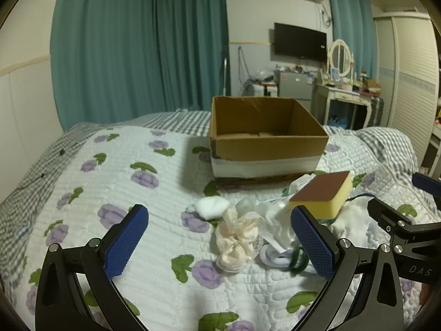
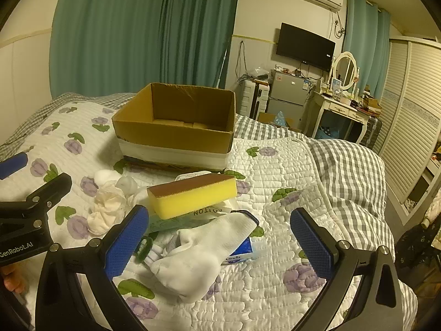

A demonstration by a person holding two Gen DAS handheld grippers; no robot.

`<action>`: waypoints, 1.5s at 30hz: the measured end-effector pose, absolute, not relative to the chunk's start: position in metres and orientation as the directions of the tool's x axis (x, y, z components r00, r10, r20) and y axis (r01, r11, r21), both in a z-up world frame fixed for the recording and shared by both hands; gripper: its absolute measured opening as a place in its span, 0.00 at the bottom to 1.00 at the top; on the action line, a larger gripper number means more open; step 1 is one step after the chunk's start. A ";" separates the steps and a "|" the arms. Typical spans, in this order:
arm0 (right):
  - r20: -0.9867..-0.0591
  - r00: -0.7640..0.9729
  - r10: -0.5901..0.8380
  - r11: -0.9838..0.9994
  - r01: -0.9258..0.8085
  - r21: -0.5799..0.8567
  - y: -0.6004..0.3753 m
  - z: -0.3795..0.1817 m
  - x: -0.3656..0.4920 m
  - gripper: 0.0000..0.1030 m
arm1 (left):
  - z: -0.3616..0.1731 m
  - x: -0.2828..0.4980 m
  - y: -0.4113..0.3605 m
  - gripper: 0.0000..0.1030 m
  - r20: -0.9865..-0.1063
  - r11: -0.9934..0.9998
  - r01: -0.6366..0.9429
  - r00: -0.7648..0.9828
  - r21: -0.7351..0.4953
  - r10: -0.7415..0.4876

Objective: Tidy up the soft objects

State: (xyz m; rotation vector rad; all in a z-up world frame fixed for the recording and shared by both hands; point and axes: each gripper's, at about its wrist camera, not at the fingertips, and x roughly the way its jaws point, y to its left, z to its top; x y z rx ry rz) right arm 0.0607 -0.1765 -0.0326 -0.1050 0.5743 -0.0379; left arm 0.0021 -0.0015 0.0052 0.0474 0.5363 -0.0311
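An empty cardboard box (image 1: 264, 140) stands on the quilted bed; it also shows in the right wrist view (image 2: 176, 127). In front of it lies a pile of soft things: a yellow sponge with a brown top (image 1: 322, 193) (image 2: 193, 195), a cream scrunchie (image 1: 238, 237) (image 2: 107, 207), a cotton ball (image 1: 212, 207), a white sock (image 2: 198, 253) and a cotton-pad packet (image 2: 193, 218). My left gripper (image 1: 220, 242) is open and empty above the scrunchie. My right gripper (image 2: 220, 242) is open and empty above the sock.
A green hair tie (image 1: 297, 259) and a blue-and-white tissue pack (image 2: 242, 251) lie in the pile. The flowered quilt (image 1: 124, 193) covers the bed, with a grey checked blanket (image 2: 350, 171) at the right. A fridge, dresser and wardrobe stand beyond.
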 end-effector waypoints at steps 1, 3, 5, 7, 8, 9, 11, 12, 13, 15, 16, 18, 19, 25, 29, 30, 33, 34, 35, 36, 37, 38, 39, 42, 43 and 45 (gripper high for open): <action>-0.541 0.839 -0.065 0.994 0.007 -0.109 -0.177 -0.033 0.061 1.00 | 0.007 0.002 0.000 1.00 -0.511 0.998 0.043 0.859 0.036 -0.018; -0.542 0.838 -0.066 0.994 0.008 -0.108 -0.177 -0.032 0.061 1.00 | 0.000 0.002 0.003 1.00 -0.508 0.999 0.042 0.861 0.034 -0.019; -0.544 0.837 -0.066 0.994 0.008 -0.108 -0.177 -0.032 0.062 1.00 | 0.000 0.003 0.003 1.00 -0.509 0.998 0.041 0.861 0.036 -0.017; -0.545 0.836 -0.066 0.994 0.008 -0.107 -0.178 -0.032 0.062 1.00 | -0.001 0.003 0.003 1.00 -0.511 0.998 0.041 0.860 0.037 -0.017; -0.545 0.836 -0.066 0.994 0.009 -0.106 -0.178 -0.032 0.062 1.00 | -0.001 0.003 0.003 1.00 -0.511 0.998 0.041 0.860 0.037 -0.016; -0.545 0.836 -0.067 0.994 0.010 -0.107 -0.178 -0.032 0.062 1.00 | -0.001 0.003 0.002 1.00 -0.509 0.998 0.040 0.860 0.037 -0.016; -0.545 0.836 -0.065 0.994 0.008 -0.106 -0.178 -0.032 0.062 1.00 | -0.002 0.003 0.001 1.00 -0.509 0.999 0.040 0.860 0.037 -0.015; -0.545 0.836 -0.066 0.994 0.009 -0.107 -0.178 -0.032 0.062 1.00 | -0.003 0.003 0.001 1.00 -0.510 0.999 0.040 0.860 0.037 -0.015; -0.545 0.836 -0.066 0.994 0.009 -0.107 -0.178 -0.032 0.062 1.00 | -0.004 0.003 0.001 1.00 -0.510 0.999 0.040 0.860 0.037 -0.015; -0.545 0.836 -0.066 0.994 0.008 -0.107 -0.178 -0.032 0.062 1.00 | -0.005 0.002 0.000 1.00 -0.510 0.999 0.039 0.860 0.038 -0.014; -0.545 0.836 -0.066 0.994 0.009 -0.107 -0.178 -0.032 0.062 1.00 | -0.006 0.002 0.000 1.00 -0.509 0.999 0.039 0.860 0.038 -0.014; -0.546 0.835 -0.065 0.994 0.008 -0.107 -0.178 -0.032 0.062 1.00 | -0.007 0.002 -0.001 1.00 -0.510 0.999 0.038 0.860 0.037 -0.014; -0.546 0.835 -0.065 0.994 0.008 -0.107 -0.178 -0.032 0.063 1.00 | -0.008 0.001 -0.001 1.00 -0.510 0.999 0.037 0.860 0.037 -0.013; -0.546 0.835 -0.069 0.994 0.012 -0.108 -0.179 -0.033 0.063 1.00 | -0.003 0.002 0.001 1.00 -0.510 0.999 0.040 0.860 0.037 -0.016; -0.546 0.835 -0.071 0.994 0.014 -0.108 -0.179 -0.033 0.063 1.00 | -0.006 0.000 0.000 1.00 -0.509 0.998 0.041 0.861 0.037 -0.016; -0.546 0.835 -0.070 0.994 0.013 -0.108 -0.179 -0.033 0.063 1.00 | -0.006 -0.001 0.000 1.00 -0.509 0.998 0.041 0.861 0.037 -0.017; -0.546 0.835 -0.070 0.994 0.013 -0.108 -0.179 -0.033 0.063 1.00 | -0.002 0.003 0.002 1.00 -0.510 0.998 0.041 0.860 0.037 -0.016; -0.546 0.835 -0.071 0.994 0.013 -0.108 -0.180 -0.033 0.063 1.00 | -0.002 0.003 0.002 1.00 -0.510 0.999 0.040 0.860 0.036 -0.016; -0.546 0.835 -0.071 0.994 0.014 -0.108 -0.179 -0.033 0.063 1.00 | -0.001 0.003 0.002 1.00 -0.510 0.999 0.041 0.860 0.035 -0.017; -0.546 0.835 -0.072 0.994 0.015 -0.108 -0.180 -0.033 0.063 1.00 | -0.001 0.003 0.002 1.00 -0.511 0.999 0.040 0.860 0.035 -0.017; -0.547 0.834 -0.073 0.994 0.017 -0.107 -0.180 -0.034 0.064 1.00 | -0.001 0.003 0.002 1.00 -0.511 0.999 0.040 0.860 0.036 -0.016; -0.547 0.834 -0.074 0.994 0.017 -0.108 -0.180 -0.034 0.064 1.00 | -0.002 0.003 0.002 1.00 -0.511 0.999 0.041 0.860 0.036 -0.016; -0.547 0.834 -0.074 0.994 0.017 -0.108 -0.180 -0.034 0.064 1.00 | -0.001 0.003 0.002 1.00 -0.511 0.998 0.041 0.859 0.036 -0.017; -0.547 0.834 -0.074 0.994 0.017 -0.109 -0.181 -0.034 0.063 1.00 | -0.001 0.003 0.002 1.00 -0.511 0.998 0.041 0.859 0.036 -0.017; -0.547 0.834 -0.074 0.994 0.017 -0.109 -0.182 -0.034 0.063 1.00 | -0.001 0.003 0.002 1.00 -0.511 0.998 0.041 0.859 0.036 -0.017; -0.547 0.834 -0.075 0.994 0.018 -0.109 -0.181 -0.034 0.063 1.00 | -0.001 0.003 0.002 1.00 -0.511 0.999 0.041 0.859 0.035 -0.017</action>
